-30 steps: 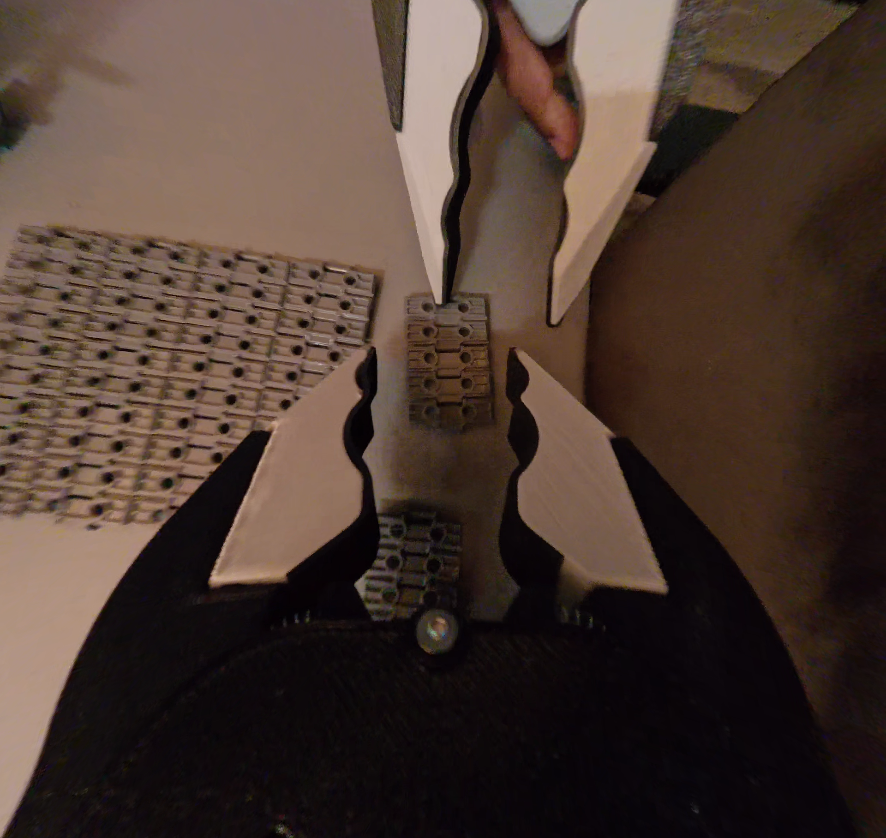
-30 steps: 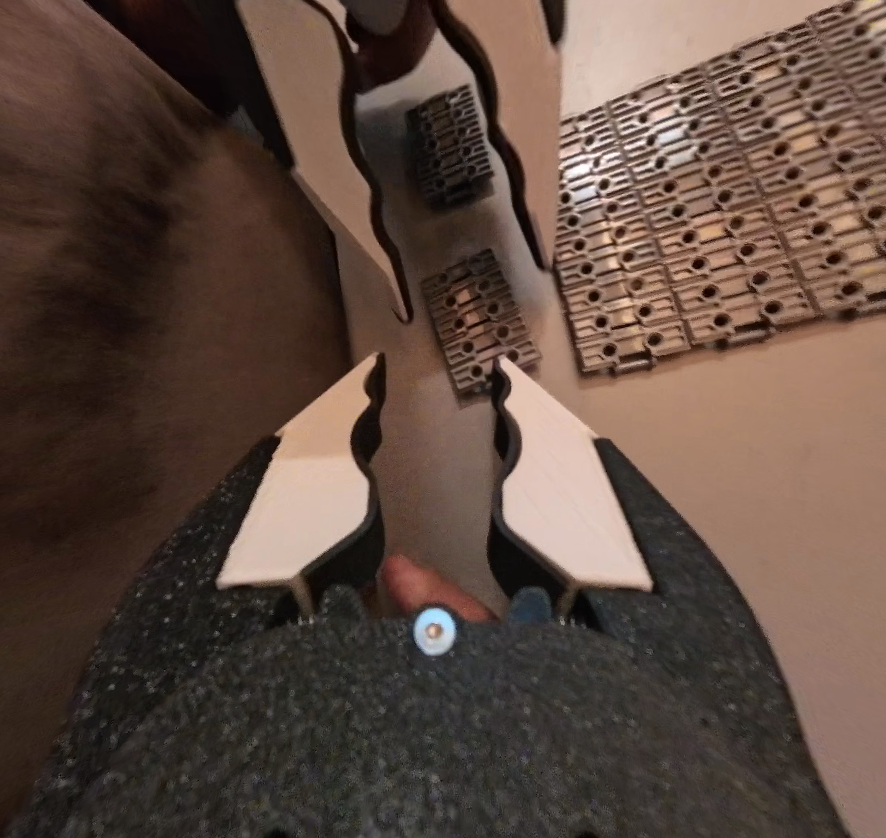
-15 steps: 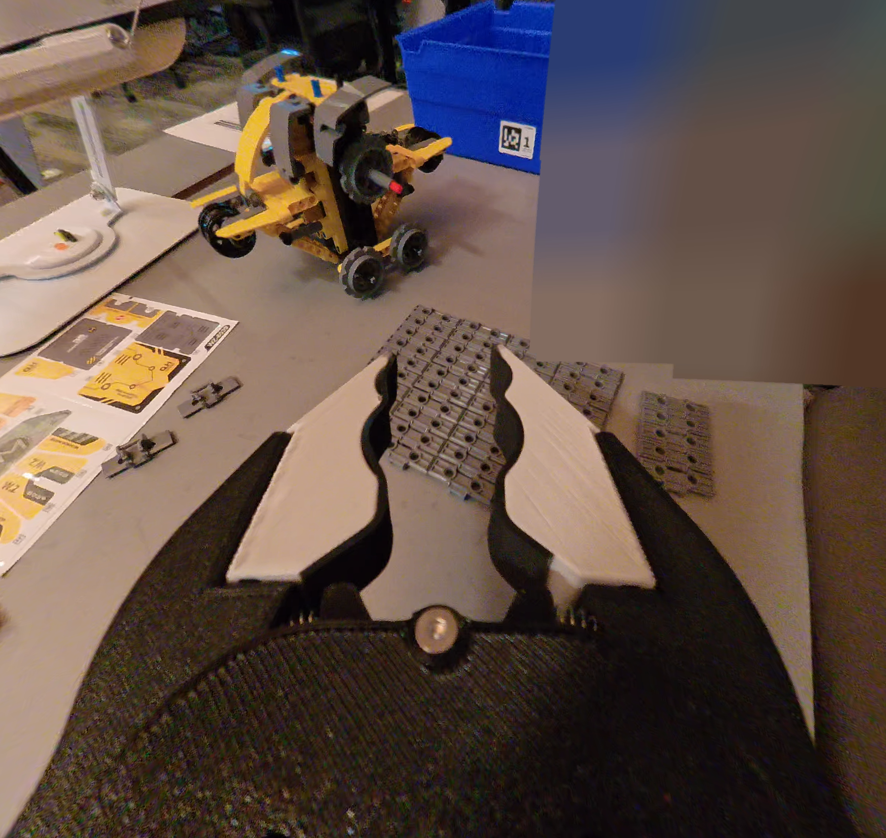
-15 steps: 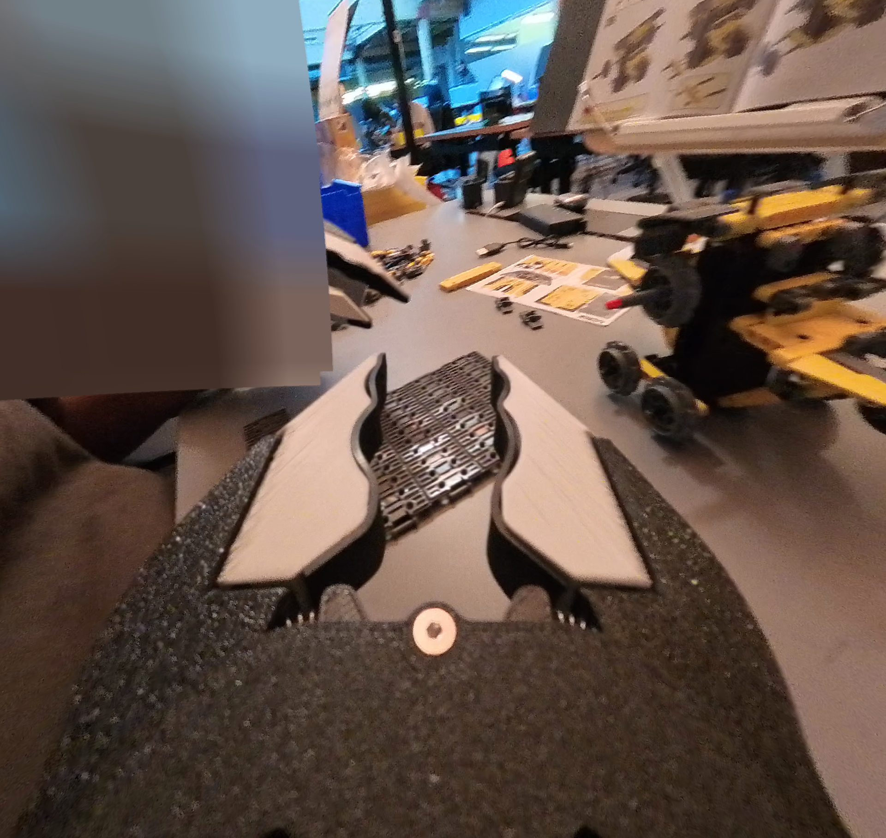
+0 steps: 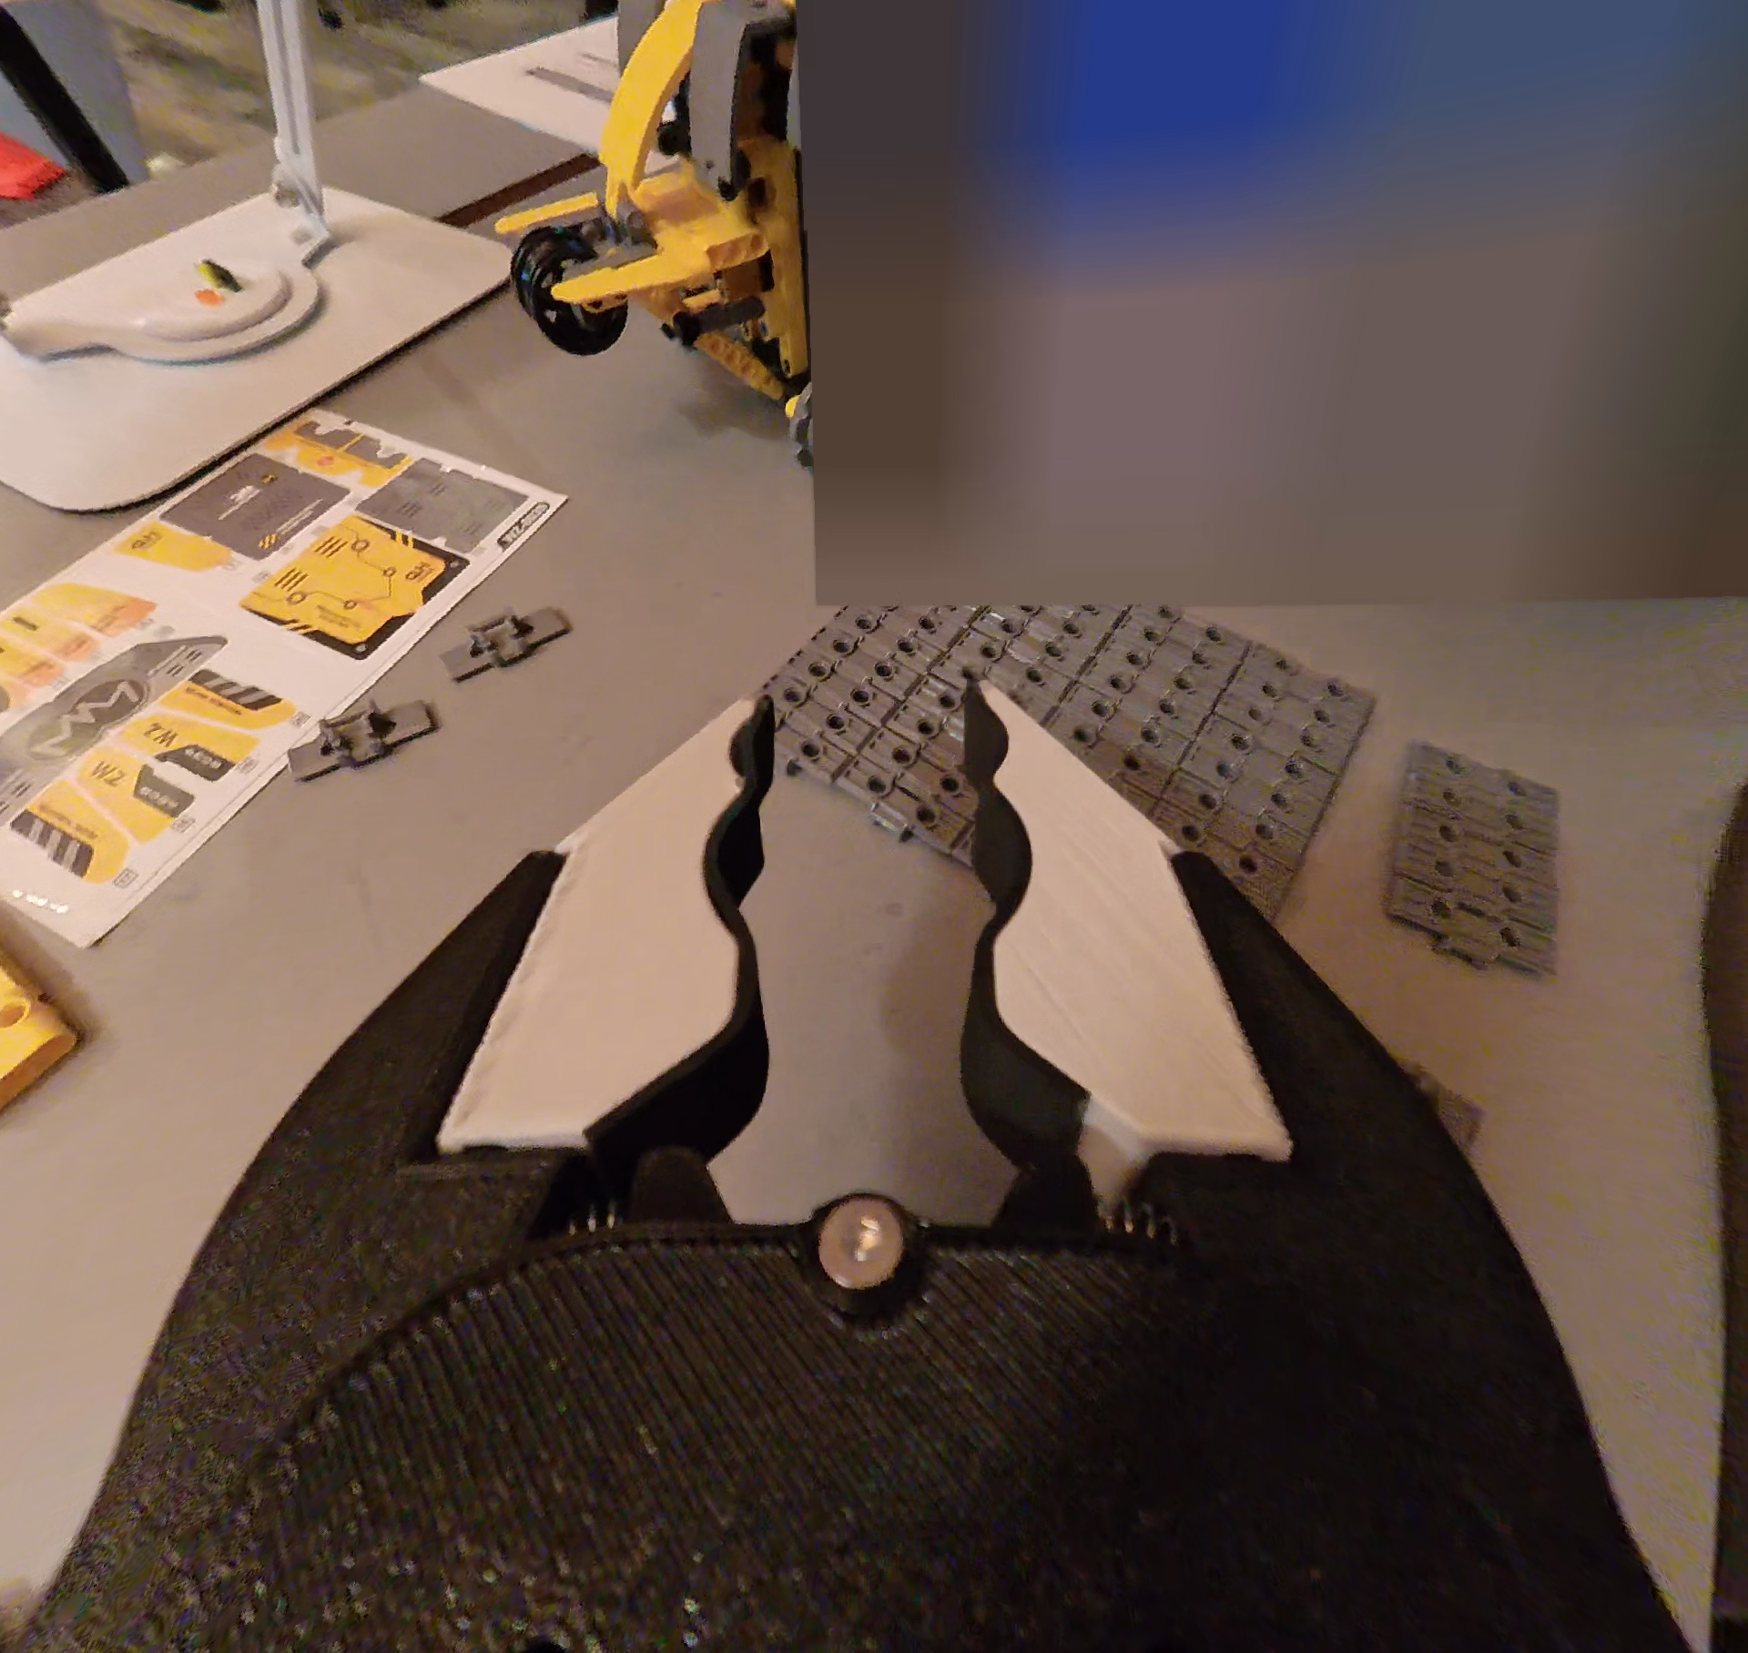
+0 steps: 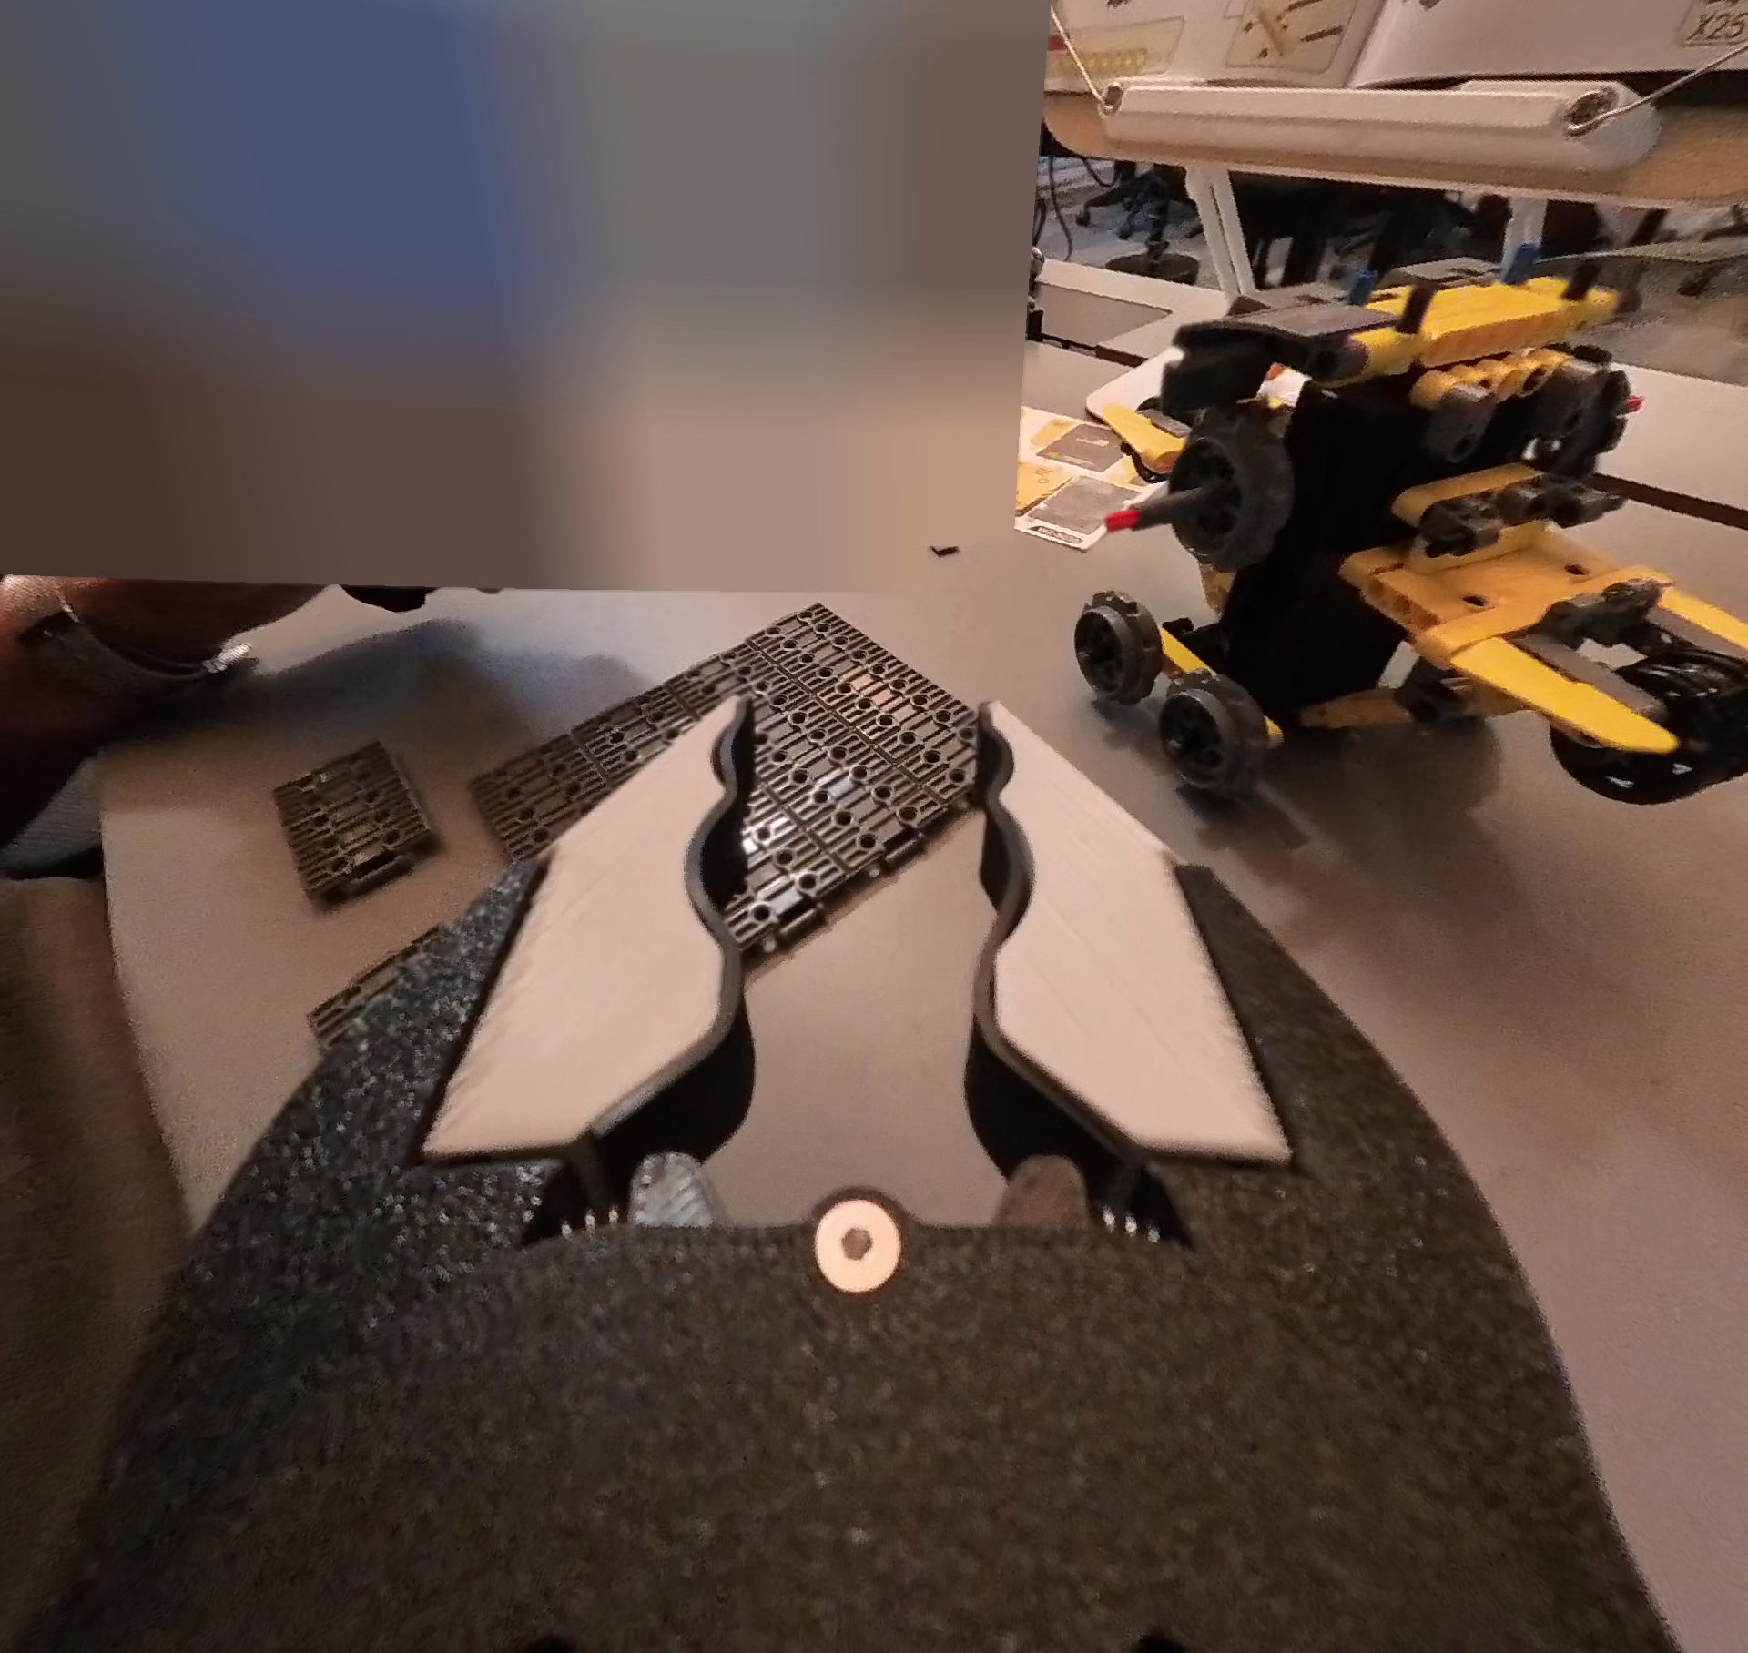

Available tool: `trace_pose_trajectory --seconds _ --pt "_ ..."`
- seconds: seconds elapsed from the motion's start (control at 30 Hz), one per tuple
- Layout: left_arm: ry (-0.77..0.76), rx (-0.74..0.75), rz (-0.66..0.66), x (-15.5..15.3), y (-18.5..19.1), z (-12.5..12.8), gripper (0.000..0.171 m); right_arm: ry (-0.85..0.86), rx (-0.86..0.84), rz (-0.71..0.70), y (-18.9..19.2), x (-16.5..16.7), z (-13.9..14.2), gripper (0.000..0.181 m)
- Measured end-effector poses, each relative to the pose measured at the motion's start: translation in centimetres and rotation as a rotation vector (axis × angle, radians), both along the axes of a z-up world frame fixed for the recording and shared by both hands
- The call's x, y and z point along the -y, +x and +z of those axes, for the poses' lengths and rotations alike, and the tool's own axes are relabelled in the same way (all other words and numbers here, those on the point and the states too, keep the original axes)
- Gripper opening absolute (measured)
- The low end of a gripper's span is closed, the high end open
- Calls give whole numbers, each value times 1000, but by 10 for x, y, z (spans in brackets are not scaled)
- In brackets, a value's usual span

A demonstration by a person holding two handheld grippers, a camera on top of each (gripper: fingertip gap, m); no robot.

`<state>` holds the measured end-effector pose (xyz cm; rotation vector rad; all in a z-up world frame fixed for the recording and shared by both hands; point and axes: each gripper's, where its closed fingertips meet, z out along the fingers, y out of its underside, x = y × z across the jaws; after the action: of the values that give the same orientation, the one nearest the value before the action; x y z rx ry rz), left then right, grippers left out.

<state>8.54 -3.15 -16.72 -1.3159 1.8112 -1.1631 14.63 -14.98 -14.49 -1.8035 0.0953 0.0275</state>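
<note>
left tool (image 5: pixel 861 709) empty, fingers apart | right tool (image 6: pixel 861 709) empty, fingers apart | both above grey track mat (image 5: pixel 1135 719) on tabletop (image 5: pixel 662 520) | yellow model (image 6: pixel 1419 567) nearby

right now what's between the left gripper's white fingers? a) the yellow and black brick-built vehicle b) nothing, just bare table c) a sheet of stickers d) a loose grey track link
b: the left gripper is open and empty, with only grey table in the gap; the large mat of grey track links lies just beyond its tips.

Yellow model (image 5: pixel 700 189) half hidden behind blurred patch.
</note>
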Motion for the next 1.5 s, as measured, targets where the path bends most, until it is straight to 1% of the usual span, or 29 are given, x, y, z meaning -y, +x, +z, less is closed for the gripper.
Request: trace_pose_trajectory --seconds 0.1,0.2,0.3,0.53,0.67,0.83,1.0,1.2,1.3,1.4,1.43,1.5 --pt "30 -14 22 -4 2 -5 39 -3 -27 12 1 -1 -1 48" --pt "37 -35 34 -8 4 -10 40 48 -123 14 8 3 4 48" --pt "11 -55 33 -8 5 -14 42 101 -195 20 14 8 10 48" --pt "17 -71 36 -8 7 -17 44 85 -206 34 13 5 8 50" --pt "56 -76 23 -3 5 -19 45 71 -172 26 12 5 7 50" --pt "100 -66 -2 5 2 -19 46 13 -46 14 3 1 1 53" --pt "78 -66 -42 16 -2 -21 46 -19 55 13 -5 -1 -3 53" --pt "116 -38 -18 12 -3 -16 45 24 82 -11 -6 5 3 53" --pt "107 -51 -12 11 -3 -19 45 50 79 -20 -5 8 6 53" --pt "119 -61 32 2 -2 -21 45 59 79 -27 -5 9 7 53" --pt "115 -66 41 0 -2 -22 42 58 80 -29 -4 9 7 53" --pt "94 -94 42 -2 -4 -26 28 52 81 -34 -4 8 6 53"
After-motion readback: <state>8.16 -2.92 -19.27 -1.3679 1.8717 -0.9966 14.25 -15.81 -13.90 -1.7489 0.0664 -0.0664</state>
